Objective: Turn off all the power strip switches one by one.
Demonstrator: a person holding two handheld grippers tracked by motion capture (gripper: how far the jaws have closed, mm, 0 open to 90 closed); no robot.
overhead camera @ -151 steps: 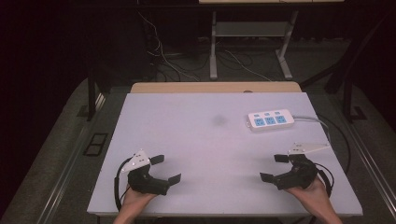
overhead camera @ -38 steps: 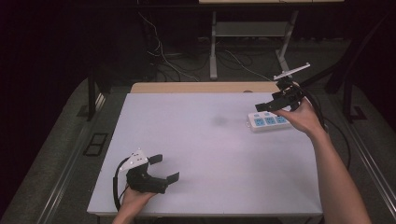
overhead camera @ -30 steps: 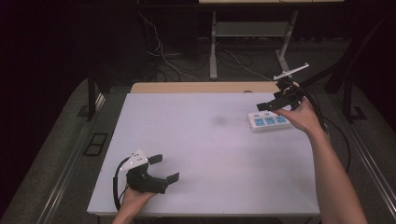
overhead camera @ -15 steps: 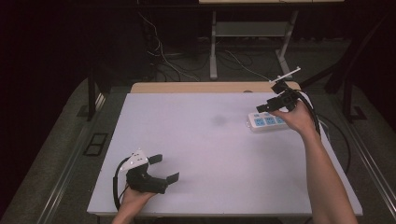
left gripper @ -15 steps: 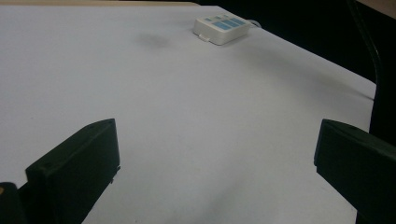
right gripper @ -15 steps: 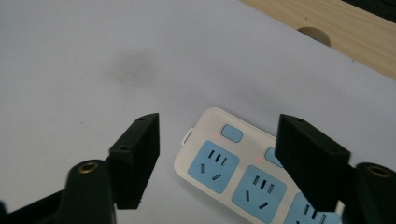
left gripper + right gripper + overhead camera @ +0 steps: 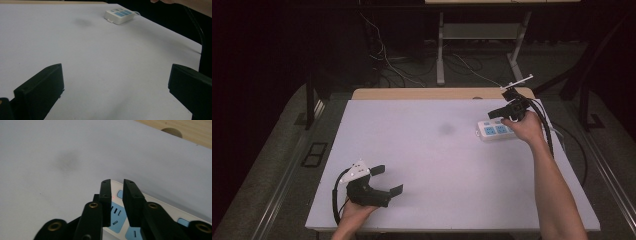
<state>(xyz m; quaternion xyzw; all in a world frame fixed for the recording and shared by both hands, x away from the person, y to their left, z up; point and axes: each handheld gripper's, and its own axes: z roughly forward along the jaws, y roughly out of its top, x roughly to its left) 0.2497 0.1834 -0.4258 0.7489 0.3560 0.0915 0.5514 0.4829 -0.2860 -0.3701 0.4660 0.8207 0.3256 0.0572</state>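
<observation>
Power strip (image 7: 497,130): white with blue sockets, seen in the high view on the table (image 7: 437,165), directly below the right gripper (image 7: 498,114). In the right gripper view its jaws were shown nearly together, just closed in with nothing between them, over the strip's end (image 7: 120,220); a small red light was visible there. Left gripper (image 7: 389,180): jaws wide, empty; the strip (image 7: 119,16) was recorded far ahead of them in its own view.
</observation>
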